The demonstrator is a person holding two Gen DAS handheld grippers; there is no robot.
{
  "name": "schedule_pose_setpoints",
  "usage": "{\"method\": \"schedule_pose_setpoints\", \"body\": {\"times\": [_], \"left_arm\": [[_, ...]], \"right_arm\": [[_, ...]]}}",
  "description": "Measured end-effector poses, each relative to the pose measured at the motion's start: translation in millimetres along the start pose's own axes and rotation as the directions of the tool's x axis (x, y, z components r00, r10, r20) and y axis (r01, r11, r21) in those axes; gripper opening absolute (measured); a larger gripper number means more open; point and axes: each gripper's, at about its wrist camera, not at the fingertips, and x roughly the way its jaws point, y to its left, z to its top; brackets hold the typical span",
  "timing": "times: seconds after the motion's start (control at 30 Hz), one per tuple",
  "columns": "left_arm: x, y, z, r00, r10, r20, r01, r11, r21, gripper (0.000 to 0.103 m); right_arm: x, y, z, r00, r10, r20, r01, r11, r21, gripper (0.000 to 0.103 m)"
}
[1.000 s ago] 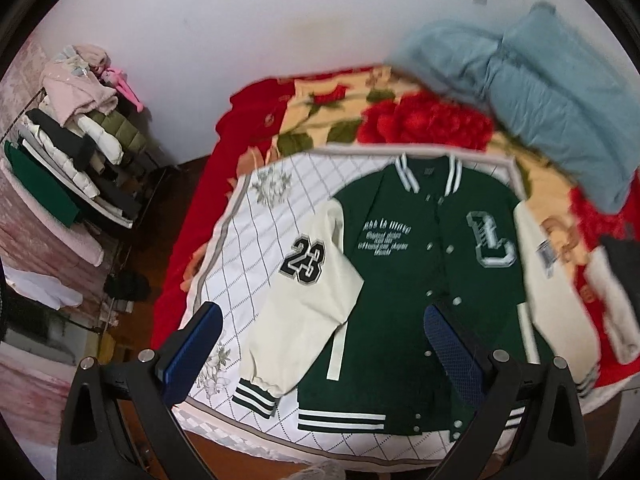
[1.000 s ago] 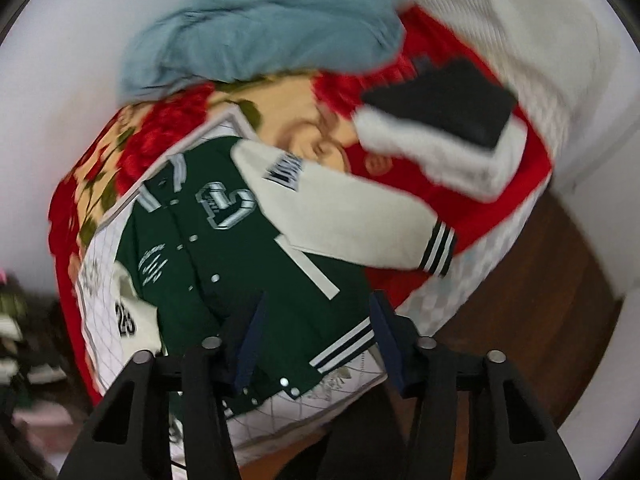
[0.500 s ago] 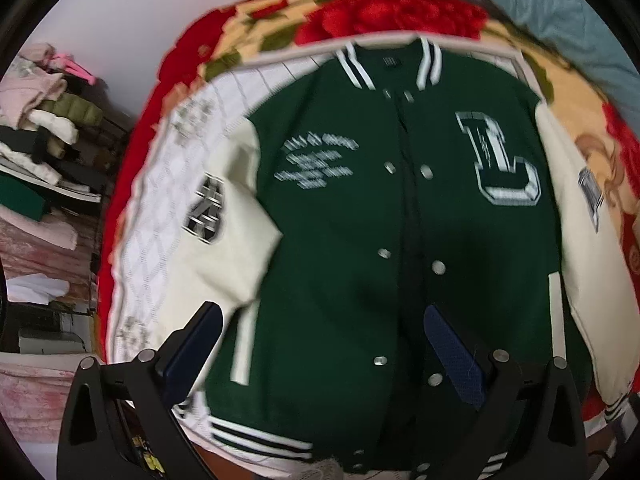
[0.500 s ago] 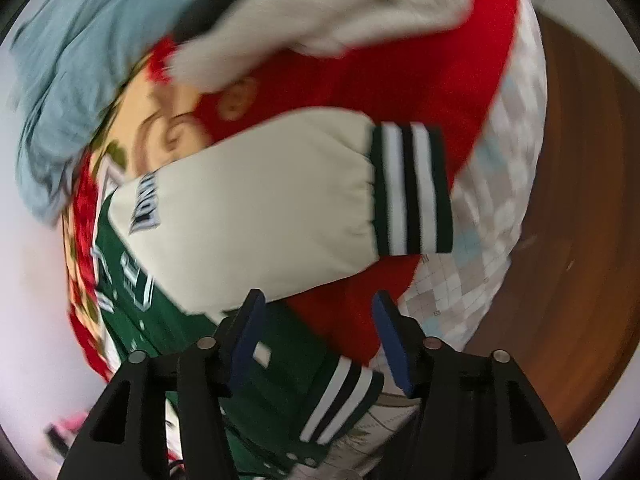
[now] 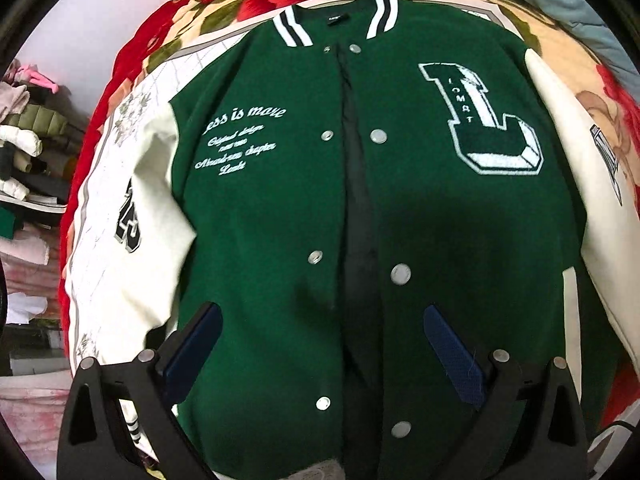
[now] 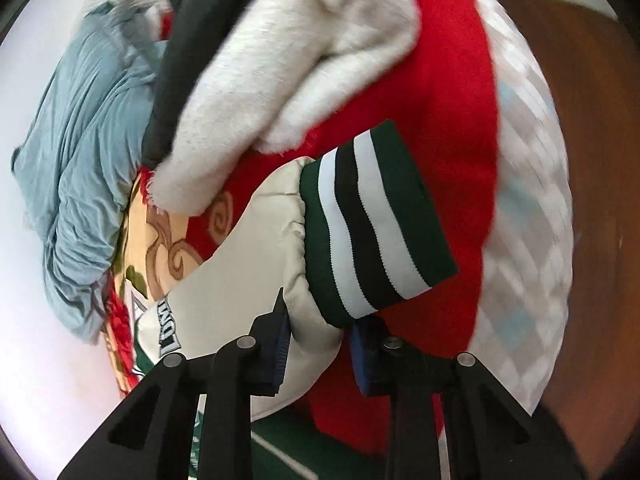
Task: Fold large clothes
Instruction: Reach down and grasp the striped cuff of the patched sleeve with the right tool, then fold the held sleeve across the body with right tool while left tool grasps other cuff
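Note:
A green varsity jacket (image 5: 280,220) with cream sleeves lies front up on the bed, unbuttoned, collar at the far end. My left gripper (image 5: 324,340) hangs open just above its lower front, one finger on each side of the button line, holding nothing. In the right wrist view the jacket's cream sleeve (image 6: 248,272) ends in a green, white and black striped cuff (image 6: 372,224). My right gripper (image 6: 318,344) is closing its jaws on the sleeve just behind that cuff, and the cream fabric bunches between the blue pads.
A white fleece and black garment (image 6: 288,60) and a blue-grey one (image 6: 80,152) lie on the red floral blanket (image 6: 440,100) beyond the sleeve. A white quilted sheet (image 6: 528,200) hangs off the bed over wooden floor (image 6: 592,80). Stacked clothes (image 5: 28,140) fill shelves at left.
Both grippers have come down close to the jacket. The right one rolled, swung over to the sleeve by the striped cuff and narrowed its jaws onto it. The left stayed open.

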Motion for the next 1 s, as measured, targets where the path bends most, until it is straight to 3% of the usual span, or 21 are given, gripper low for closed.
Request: {"method": "schedule_pose_setpoints", "body": {"times": [0.07, 0.1, 0.17, 0.27, 0.3, 0.33, 0.4, 0.53, 0.7, 0.9, 1.0], "left_arm": [[5, -2, 3, 1.0, -0.008, 0.004, 0.008, 1.0, 0.003, 0.103], [9, -5, 5, 1.0, -0.011, 0.003, 0.011, 1.0, 0.005, 0.103], [15, -6, 6, 1.0, -0.011, -0.004, 0.011, 1.0, 0.006, 0.103], [23, -5, 9, 1.0, -0.015, -0.002, 0.015, 1.0, -0.006, 0.103], [25, -5, 9, 1.0, -0.014, 0.002, 0.014, 1.0, -0.009, 0.103], [27, -4, 10, 1.0, -0.012, 0.006, 0.012, 1.0, -0.012, 0.103], [30, -1, 12, 1.0, -0.009, 0.011, 0.009, 1.0, -0.017, 0.103], [30, 14, 14, 1.0, -0.003, 0.024, 0.004, 0.999, -0.039, 0.103], [28, 51, 15, 0.999, 0.015, 0.035, -0.012, 0.995, -0.096, 0.103], [26, 116, 5, 0.999, 0.03, 0.017, -0.025, 0.976, -0.215, 0.103], [25, 156, -7, 0.999, 0.044, 0.001, -0.042, 0.955, -0.292, 0.103]], "right_arm": [[24, -2, 8, 0.999, -0.018, -0.042, 0.018, 1.0, 0.008, 0.046], [35, -7, 10, 0.998, -0.009, -0.065, 0.011, 1.0, 0.028, 0.062], [57, -13, 15, 0.996, 0.032, -0.084, -0.026, 0.997, 0.071, 0.066], [65, -5, 18, 0.998, 0.056, -0.032, -0.053, 0.994, 0.097, 0.072], [65, 2, 18, 0.998, 0.06, -0.006, -0.06, 0.995, 0.086, 0.062], [63, 7, 19, 0.998, 0.057, 0.016, -0.058, 0.996, 0.07, 0.036], [59, 21, 17, 0.997, 0.07, 0.037, -0.072, 0.996, 0.044, 0.018], [35, 68, 8, 0.994, 0.075, 0.08, -0.069, 0.995, -0.077, 0.015], [-15, 161, -27, 0.984, 0.15, 0.1, -0.112, 0.944, -0.311, 0.015], [-48, 272, -116, 0.972, 0.233, 0.037, -0.171, 0.804, -0.569, 0.014], [-44, 326, -189, 0.973, 0.229, -0.024, -0.181, 0.694, -0.697, 0.014]]}}
